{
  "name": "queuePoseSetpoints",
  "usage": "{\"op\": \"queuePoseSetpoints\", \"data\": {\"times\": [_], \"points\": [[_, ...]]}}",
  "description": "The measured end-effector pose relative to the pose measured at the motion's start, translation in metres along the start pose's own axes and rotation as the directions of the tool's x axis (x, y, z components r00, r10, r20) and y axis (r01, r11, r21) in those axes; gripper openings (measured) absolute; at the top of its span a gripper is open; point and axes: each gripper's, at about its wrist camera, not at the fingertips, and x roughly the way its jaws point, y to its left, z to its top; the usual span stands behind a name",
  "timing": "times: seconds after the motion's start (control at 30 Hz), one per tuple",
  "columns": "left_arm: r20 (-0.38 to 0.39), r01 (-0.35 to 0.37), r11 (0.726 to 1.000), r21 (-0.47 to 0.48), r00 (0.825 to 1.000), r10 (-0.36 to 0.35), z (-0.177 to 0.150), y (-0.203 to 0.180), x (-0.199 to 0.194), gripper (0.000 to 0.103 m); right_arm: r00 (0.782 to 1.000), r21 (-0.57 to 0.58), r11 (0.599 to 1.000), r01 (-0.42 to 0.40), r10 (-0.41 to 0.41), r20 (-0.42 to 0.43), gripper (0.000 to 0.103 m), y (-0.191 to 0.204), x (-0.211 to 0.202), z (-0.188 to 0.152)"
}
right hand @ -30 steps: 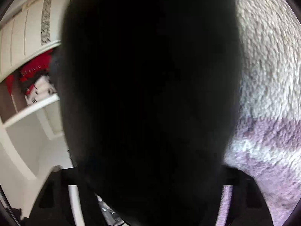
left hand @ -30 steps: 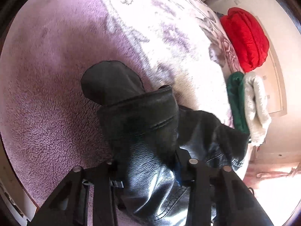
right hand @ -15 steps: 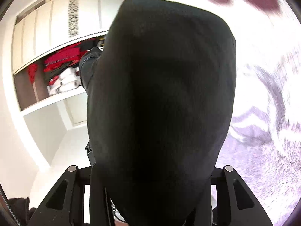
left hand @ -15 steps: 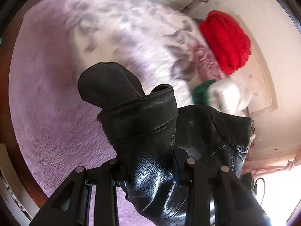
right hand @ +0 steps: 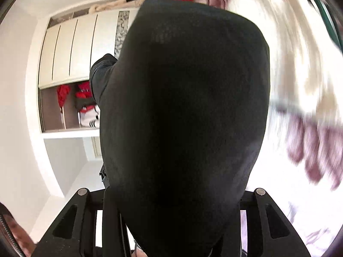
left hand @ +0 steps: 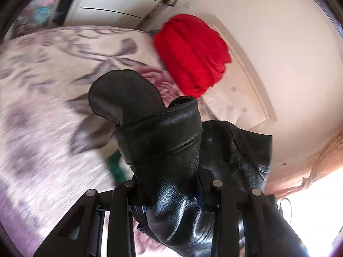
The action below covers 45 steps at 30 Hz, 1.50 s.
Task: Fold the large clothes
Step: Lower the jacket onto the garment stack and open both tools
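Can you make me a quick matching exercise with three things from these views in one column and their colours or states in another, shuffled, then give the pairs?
Column one:
1. black leather jacket
2. folded garment by the headboard
3. bedspread

Column two:
A. pale with purple flowers
B. clamped between the fingers of the left gripper
C. bright red

Pairs: 1-B, 2-C, 3-A
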Motion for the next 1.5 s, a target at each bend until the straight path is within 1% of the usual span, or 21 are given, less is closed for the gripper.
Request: {"op": "queuePoseSetpoints", "data": {"times": [0.13, 0.17, 0.3, 0.33, 0.47, 0.53, 0.6, 0.63, 0.67, 0.7, 0.73, 0.77, 0.83, 0.87, 0.9, 1.0, 1.07, 1.2, 1.27, 1.37, 1.5], "points": [[-0.044, 0.009, 1.0, 0.013, 0.999, -0.009, 0.016, 0.002, 0.077, 0.029, 0.999, 0.023, 0.999, 0.035, -0.035, -0.014, 0.045, -0.034, 0.002, 0.079], [-0.063, 0.013, 1.0, 0.007, 0.998, -0.012, 0.017, 0.01, 0.098, 0.029, 0.999, 0.044, 0.998, 0.042, -0.04, -0.03, 0.045, -0.047, -0.03, 0.102], [-0.165, -0.061, 0.997, 0.04, 0.984, 0.066, 0.006, 0.045, 0.179, 0.029, 0.993, 0.12, 0.988, 0.099, -0.089, -0.079, 0.045, -0.119, -0.044, 0.163], [-0.185, -0.062, 0.997, 0.048, 0.98, 0.07, 0.003, 0.049, 0.19, 0.03, 0.991, 0.142, 0.984, 0.108, -0.096, -0.092, 0.047, -0.134, -0.045, 0.17], [-0.211, -0.064, 0.99, 0.126, 0.973, 0.09, 0.004, 0.051, 0.201, 0.055, 0.986, 0.145, 0.98, 0.138, -0.122, -0.115, 0.056, -0.151, -0.048, 0.176], [-0.241, -0.068, 0.985, 0.158, 0.965, 0.105, 0.009, 0.046, 0.2, 0.057, 0.973, 0.119, 0.969, 0.217, -0.204, -0.111, 0.071, -0.14, -0.054, 0.172], [-0.265, -0.087, 0.978, 0.19, 0.955, 0.136, 0.011, 0.038, 0.197, 0.064, 0.936, 0.07, 0.934, 0.349, -0.344, -0.075, 0.078, -0.122, -0.062, 0.162], [-0.263, -0.106, 0.97, 0.221, 0.951, 0.164, 0.009, 0.031, 0.196, 0.069, 0.908, 0.044, 0.907, 0.419, -0.418, -0.038, 0.082, -0.111, -0.066, 0.154], [-0.253, -0.143, 0.951, 0.274, 0.943, 0.215, 0.009, 0.025, 0.194, 0.081, 0.876, 0.023, 0.876, 0.482, -0.482, -0.002, 0.083, -0.099, -0.068, 0.145], [-0.236, -0.178, 0.928, 0.327, 0.936, 0.262, 0.008, 0.018, 0.19, 0.091, 0.826, 0.0, 0.827, 0.563, -0.562, 0.042, 0.09, -0.084, -0.064, 0.125], [-0.219, -0.2, 0.908, 0.367, 0.93, 0.293, 0.006, 0.015, 0.189, 0.093, 0.764, -0.017, 0.765, 0.644, -0.641, 0.075, 0.097, -0.076, -0.063, 0.114], [-0.199, -0.221, 0.883, 0.415, 0.925, 0.325, 0.007, 0.013, 0.188, 0.093, 0.677, -0.028, 0.68, 0.733, -0.725, 0.131, 0.099, -0.066, -0.063, 0.1], [-0.151, -0.266, 0.834, 0.483, 0.913, 0.378, 0.006, 0.006, 0.18, 0.094, 0.551, -0.011, 0.56, 0.828, -0.811, 0.195, 0.1, -0.058, -0.058, 0.071], [-0.127, -0.285, 0.805, 0.52, 0.907, 0.402, 0.004, 0.001, 0.175, 0.095, 0.498, 0.012, 0.513, 0.858, -0.838, 0.223, 0.1, -0.051, -0.05, 0.057], [-0.103, -0.302, 0.776, 0.554, 0.9, 0.423, 0.002, -0.005, 0.168, 0.097, 0.411, 0.042, 0.435, 0.899, -0.874, 0.261, 0.1, -0.042, -0.046, 0.037], [-0.035, -0.346, 0.699, 0.627, 0.883, 0.468, 0.001, -0.016, 0.148, 0.098, 0.227, 0.079, 0.262, 0.962, -0.924, 0.306, 0.1, -0.036, -0.041, 0.012], [-0.001, -0.35, 0.663, 0.662, 0.884, 0.468, -0.001, -0.024, 0.13, 0.098, 0.158, 0.102, 0.203, 0.974, -0.929, 0.335, 0.1, -0.016, -0.032, -0.018], [0.019, -0.324, 0.61, 0.723, 0.892, 0.452, -0.008, -0.046, 0.086, 0.099, 0.052, 0.168, 0.124, 0.978, -0.923, 0.381, 0.1, 0.025, -0.019, -0.073], [0.02, -0.302, 0.592, 0.747, 0.9, 0.435, -0.013, -0.056, 0.06, 0.099, 0.013, 0.206, 0.104, 0.973, -0.916, 0.4, 0.1, 0.049, -0.019, -0.098], [0.009, -0.267, 0.578, 0.771, 0.912, 0.409, -0.019, -0.07, 0.019, 0.099, -0.024, 0.239, 0.09, 0.967, -0.9, 0.436, 0.1, 0.101, -0.017, -0.134], [-0.003, -0.226, 0.581, 0.782, 0.931, 0.366, -0.029, -0.087, -0.045, 0.099, -0.072, 0.278, 0.08, 0.957, -0.867, 0.494, 0.1, 0.171, -0.022, -0.192]]}}
